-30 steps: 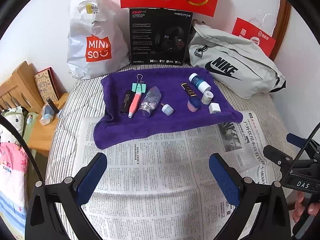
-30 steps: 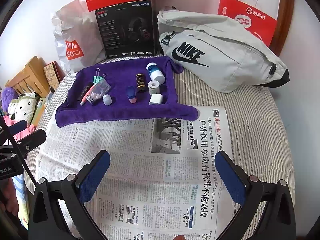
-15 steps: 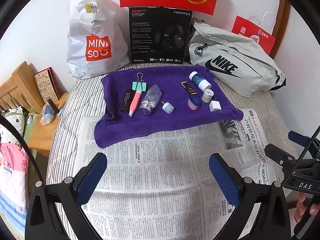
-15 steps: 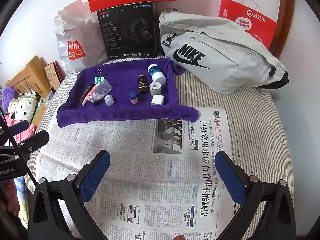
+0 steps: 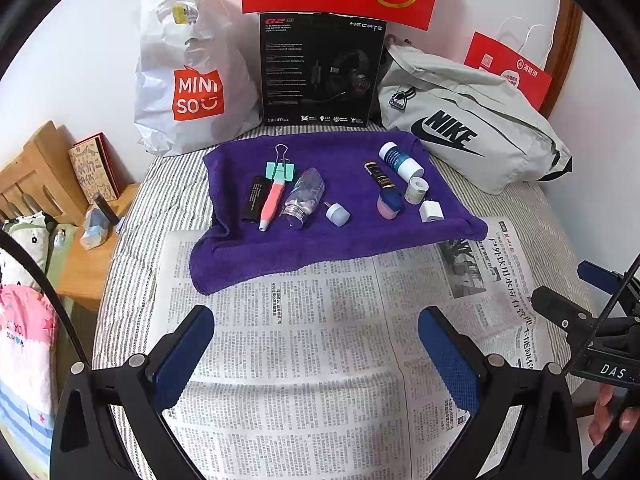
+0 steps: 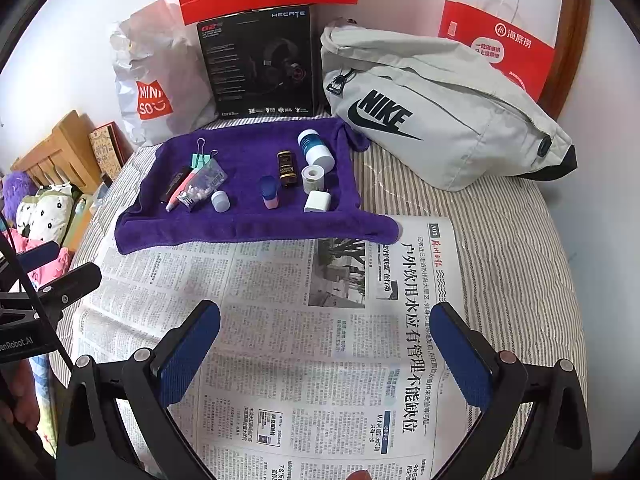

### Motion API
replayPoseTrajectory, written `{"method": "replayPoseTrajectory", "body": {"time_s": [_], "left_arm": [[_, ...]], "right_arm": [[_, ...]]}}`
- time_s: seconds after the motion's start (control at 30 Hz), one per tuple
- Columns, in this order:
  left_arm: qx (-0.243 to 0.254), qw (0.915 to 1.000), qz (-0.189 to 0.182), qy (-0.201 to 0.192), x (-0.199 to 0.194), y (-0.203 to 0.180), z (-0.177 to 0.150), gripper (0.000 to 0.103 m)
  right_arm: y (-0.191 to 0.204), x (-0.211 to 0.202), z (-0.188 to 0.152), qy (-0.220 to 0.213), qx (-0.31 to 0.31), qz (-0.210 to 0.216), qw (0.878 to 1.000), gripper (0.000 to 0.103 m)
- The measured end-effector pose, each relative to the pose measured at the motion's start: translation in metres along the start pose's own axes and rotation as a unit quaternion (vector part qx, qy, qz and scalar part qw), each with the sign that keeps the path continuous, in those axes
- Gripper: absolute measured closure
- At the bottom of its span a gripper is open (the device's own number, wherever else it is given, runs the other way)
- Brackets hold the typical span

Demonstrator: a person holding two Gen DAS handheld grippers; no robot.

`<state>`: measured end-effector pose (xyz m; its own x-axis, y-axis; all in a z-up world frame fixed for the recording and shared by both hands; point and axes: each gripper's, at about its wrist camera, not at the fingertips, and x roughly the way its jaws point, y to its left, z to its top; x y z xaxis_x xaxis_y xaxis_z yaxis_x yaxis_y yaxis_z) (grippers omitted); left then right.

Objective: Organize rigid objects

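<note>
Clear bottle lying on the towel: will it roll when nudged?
The clear bottle lies on its side, so it may roll sideways, though the soft purple towel should damp that. It looks like light plastic; small pieces inside may shift.

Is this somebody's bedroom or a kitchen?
Most likely a bedroom. The things lie on a striped mattress like a bed's, a wooden headboard stands at its side, and a spotted soft toy sits next to it. Nothing kitchen-like shows.

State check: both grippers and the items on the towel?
left gripper: open, empty, over newspaper
right gripper: open, empty
clear bottle: lying, uncapped
blue-white bottle: lying, capped
binder clip: flat
white charger: on purple towel
</note>
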<state>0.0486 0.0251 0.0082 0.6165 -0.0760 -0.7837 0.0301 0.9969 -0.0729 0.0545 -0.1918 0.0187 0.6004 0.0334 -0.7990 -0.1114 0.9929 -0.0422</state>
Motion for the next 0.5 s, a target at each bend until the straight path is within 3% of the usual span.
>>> {"method": "replayPoseTrajectory", "body": {"time_s": [0.5], "left_arm": [[0.0, 1.0, 0.0, 0.0, -0.0001, 0.0009, -0.0006, 0.0]], "right_arm": [[-0.0013, -0.0026, -0.0005, -0.002, 0.0, 0.0, 1.0, 0.0]]}}
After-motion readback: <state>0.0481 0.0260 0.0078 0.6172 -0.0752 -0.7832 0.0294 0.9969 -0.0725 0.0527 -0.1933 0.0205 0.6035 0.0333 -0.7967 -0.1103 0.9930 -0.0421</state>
